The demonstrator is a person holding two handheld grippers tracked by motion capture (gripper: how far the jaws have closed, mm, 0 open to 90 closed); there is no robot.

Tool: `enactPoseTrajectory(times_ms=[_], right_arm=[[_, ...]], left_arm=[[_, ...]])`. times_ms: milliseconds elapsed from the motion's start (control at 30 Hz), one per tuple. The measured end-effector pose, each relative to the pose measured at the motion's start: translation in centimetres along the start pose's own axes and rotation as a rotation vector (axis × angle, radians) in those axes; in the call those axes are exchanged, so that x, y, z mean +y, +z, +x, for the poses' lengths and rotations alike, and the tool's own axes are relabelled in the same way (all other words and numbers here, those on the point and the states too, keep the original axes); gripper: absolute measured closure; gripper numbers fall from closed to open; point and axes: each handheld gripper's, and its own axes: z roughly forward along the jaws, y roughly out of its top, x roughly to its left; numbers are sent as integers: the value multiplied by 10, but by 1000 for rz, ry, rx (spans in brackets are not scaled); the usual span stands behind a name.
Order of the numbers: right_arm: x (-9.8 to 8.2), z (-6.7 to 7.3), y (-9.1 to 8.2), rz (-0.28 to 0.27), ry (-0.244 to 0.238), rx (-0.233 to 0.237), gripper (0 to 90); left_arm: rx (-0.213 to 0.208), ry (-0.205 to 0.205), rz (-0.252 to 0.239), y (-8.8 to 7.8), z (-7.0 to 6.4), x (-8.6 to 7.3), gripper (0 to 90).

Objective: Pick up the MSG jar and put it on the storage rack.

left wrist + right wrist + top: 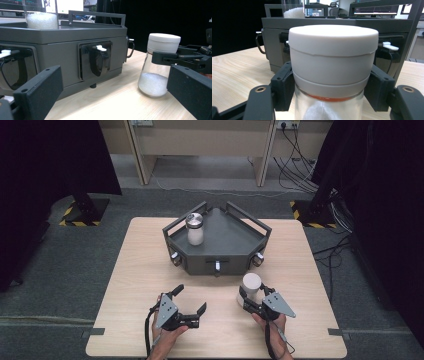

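Observation:
A glass jar with a white lid (250, 285) (160, 65) (333, 55), part full of white grains, stands on the table just in front of the grey tray's right front corner. My right gripper (251, 296) (332, 90) (180, 58) is shut on its neck, just under the lid. A second jar with a metal lid (195, 229) (42, 17) stands inside the grey tray (225, 240) (62, 45) (337, 23), at its left side. My left gripper (190, 299) (113, 95) hovers open and empty near the table's front, left of the white-lidded jar.
The tray has raised bar handles and latches on its front faces (96, 58). The wooden table (140, 270) sits on grey carpet. Dark curtains hang on both sides, and cables (300, 165) lie at the back right.

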Motion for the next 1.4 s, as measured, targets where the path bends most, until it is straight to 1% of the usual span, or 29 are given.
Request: enactPoseTrajectory(times_ms=[100,233,333,533,767,933,1267,1400], right_arm=[[2,2,-1,5,-8,-5,347],[5,1,-2,12,14,-1,347],[8,2,-4,7,-2,-5,347],[15,6,-7,2,-13,-9,347],[20,6,-8,4,-16,0,346],[24,6,-10,-6,-15,10,346],[41,5,-14,-23,-14,42,344],[46,6,-13,-31,-10,39,344]], left_arm=[[-3,1,1,0,0,0,2],[-1,1,-4,0,1,0,2],[0,1,-5,-1,1,0,3],[0,3,-7,-1,1,0,3],[2,1,-5,-1,1,0,3],[2,2,-6,-1,1,0,3],[7,-1,-6,-1,2,0,3],[10,-2,-9,-1,2,0,3]])
